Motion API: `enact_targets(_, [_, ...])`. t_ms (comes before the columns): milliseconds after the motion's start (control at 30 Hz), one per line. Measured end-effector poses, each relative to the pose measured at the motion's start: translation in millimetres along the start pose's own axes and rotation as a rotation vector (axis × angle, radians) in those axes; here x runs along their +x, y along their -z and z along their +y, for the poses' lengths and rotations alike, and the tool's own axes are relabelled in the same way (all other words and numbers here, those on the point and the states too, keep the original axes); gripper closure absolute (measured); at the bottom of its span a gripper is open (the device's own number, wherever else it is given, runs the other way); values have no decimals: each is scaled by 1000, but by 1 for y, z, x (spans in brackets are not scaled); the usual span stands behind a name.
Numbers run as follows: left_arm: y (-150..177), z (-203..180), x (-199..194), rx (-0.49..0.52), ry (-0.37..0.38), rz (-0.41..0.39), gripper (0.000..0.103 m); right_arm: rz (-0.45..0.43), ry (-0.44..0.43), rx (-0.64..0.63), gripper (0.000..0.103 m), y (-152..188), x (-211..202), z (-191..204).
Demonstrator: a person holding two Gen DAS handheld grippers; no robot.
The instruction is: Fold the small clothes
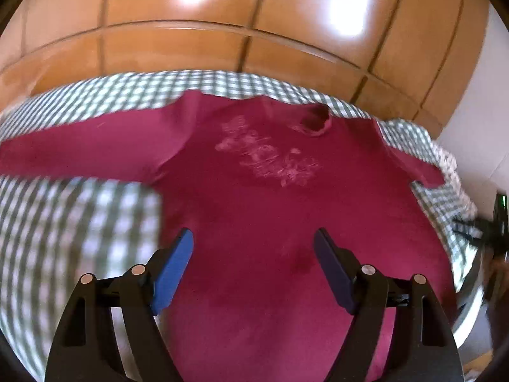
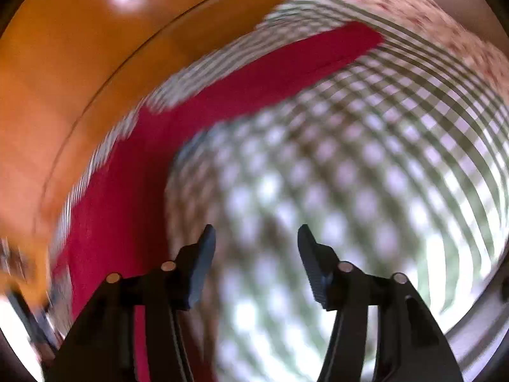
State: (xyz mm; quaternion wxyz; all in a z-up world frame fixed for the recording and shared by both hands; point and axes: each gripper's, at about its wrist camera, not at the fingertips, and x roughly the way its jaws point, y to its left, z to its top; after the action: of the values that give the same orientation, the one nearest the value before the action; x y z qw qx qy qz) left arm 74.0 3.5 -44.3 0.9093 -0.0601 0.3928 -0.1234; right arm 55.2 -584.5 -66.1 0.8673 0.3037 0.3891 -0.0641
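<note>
A dark red long-sleeved shirt (image 1: 254,191) lies spread flat on a green-and-white checked cloth (image 1: 79,210), print side up, collar toward the far edge, one sleeve stretched out to the left. My left gripper (image 1: 254,238) hovers over the shirt's lower body, open, with nothing between its blue pads. In the right wrist view the picture is blurred: one sleeve of the shirt (image 2: 270,73) runs up to the right across the checked cloth (image 2: 366,159). My right gripper (image 2: 256,235) stands open over bare checked cloth, to the right of the shirt, with nothing in it.
Orange-brown wooden cabinet doors (image 1: 222,16) stand behind the cloth's far edge. A floral fabric (image 2: 445,25) lies bunched at the cloth's far right corner. A dark device with a green light (image 1: 501,203) sits at the right edge.
</note>
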Motion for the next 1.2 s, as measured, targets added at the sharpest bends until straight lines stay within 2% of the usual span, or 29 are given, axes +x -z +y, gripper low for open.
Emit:
enact_targets(100, [-12,-13,27,58,-29,6,26,-62,42,136,63,-51,22,-22])
enact_targets(167, [-16,-13,42,81,-53,18,26,-99,70,202,64,-77,33,-33])
enact_targets(333, [-10,3,73,28,-60,82,26,-162,114,341,64,-124,64,-57])
enact_targets(433, [-8,2,75,40,-56,80,20,-171,150,332,64,-143,75,-60])
enact_targets(467, [-7,1,76,47,-60,82,19,-160,161,322,76,-149,77,-60])
enact_targets(500, [-6,-1,78,55,-64,84,17,-147,173,297,97,-149,78,-59])
enact_targets(633, [-7,-3,81,53,-56,87,16,-168,297,141,98,-147,67,-50])
enact_targets(733, [-8,-1,83,49,-43,90,13,-211,346,230,98,-151,52,-80])
enact_targets(833, [-8,-2,84,60,-45,96,11,-209,381,205,98,-147,51,-72])
enact_targets(967, [-11,-3,84,56,-33,105,10,-258,311,145,98,-144,39,-32])
enact_targets(1067, [-14,-1,78,34,-14,98,10,-279,235,51,98,-138,25,15])
enact_targets(1200, [-17,9,66,-64,38,92,10,-267,85,-140,98,-111,12,98])
